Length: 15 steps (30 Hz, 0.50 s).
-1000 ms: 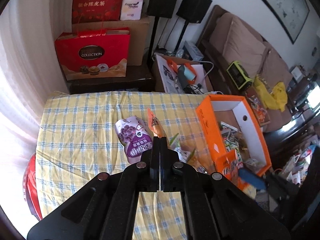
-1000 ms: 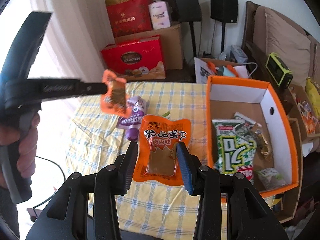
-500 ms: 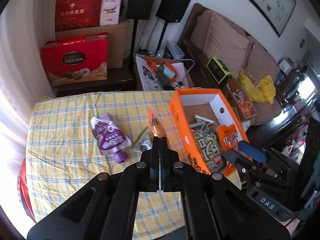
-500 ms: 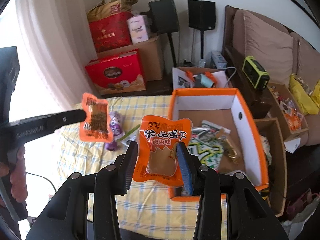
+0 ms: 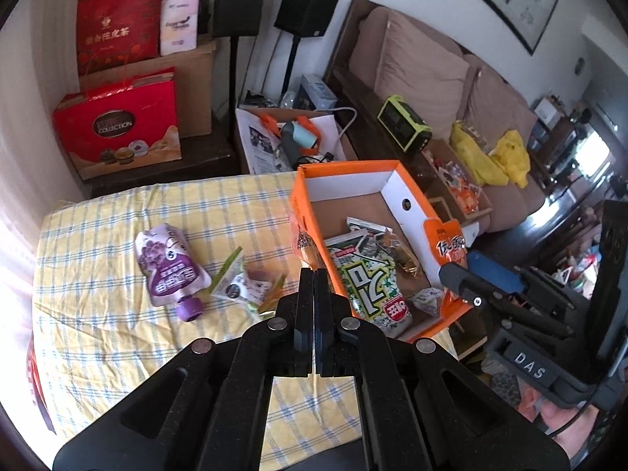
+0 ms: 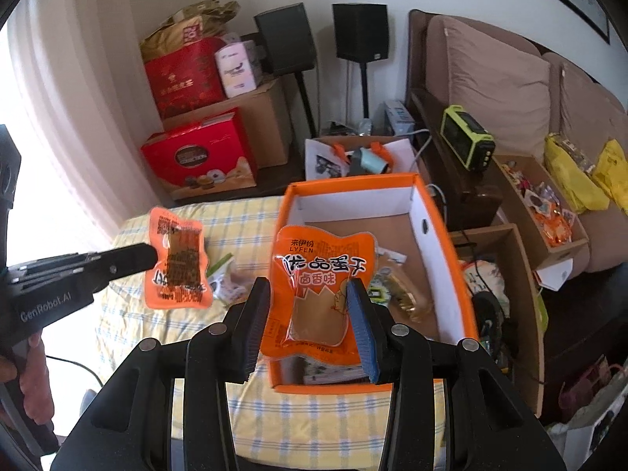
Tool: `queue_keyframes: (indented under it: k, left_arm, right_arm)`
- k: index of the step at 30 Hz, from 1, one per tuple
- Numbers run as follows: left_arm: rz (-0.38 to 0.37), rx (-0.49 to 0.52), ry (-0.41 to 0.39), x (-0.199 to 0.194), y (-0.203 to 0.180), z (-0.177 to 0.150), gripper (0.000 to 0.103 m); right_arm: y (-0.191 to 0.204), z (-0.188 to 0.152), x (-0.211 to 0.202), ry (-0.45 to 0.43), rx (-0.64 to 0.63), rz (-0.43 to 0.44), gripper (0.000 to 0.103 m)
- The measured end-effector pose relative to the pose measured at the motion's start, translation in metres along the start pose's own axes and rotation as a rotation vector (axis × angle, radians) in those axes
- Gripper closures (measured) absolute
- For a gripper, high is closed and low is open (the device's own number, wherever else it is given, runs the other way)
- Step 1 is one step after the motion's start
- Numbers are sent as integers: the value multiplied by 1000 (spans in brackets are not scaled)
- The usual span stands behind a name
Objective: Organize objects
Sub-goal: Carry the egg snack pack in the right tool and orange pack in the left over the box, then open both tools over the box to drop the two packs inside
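two grippers, each carrying a snack. left gripper [image 5: 314,274] fully together, pinching a small orange packet [image 6: 176,263] by its edge above the checked tablecloth [image 5: 98,337], just left of the orange box [image 6: 443,243]. right gripper [image 6: 310,322] clamped on a larger orange packet [image 6: 318,294], held over the box's near end. purple pouch [image 5: 168,271] lies on the cloth, far left.

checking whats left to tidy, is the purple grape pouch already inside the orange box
No, the purple grape pouch lies on the checked tablecloth, left of the orange box and outside its walls.
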State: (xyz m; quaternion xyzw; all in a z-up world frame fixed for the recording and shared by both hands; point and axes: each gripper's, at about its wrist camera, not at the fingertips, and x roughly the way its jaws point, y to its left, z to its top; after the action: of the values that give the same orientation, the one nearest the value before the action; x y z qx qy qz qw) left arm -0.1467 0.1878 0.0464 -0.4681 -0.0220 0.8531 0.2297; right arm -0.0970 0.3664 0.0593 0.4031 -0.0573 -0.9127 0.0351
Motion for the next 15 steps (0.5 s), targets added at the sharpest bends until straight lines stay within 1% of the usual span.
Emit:
queue_keyframes:
  k: [9,15]
  left_arm:
    - [21,96,-40,18,-41,-6,103]
    - [3,121,-31,35,-61,-10,103]
  right_arm:
    - [-29,1,-1,10,40,-23,62]
    - [-49,0,4,21,66,-32,62]
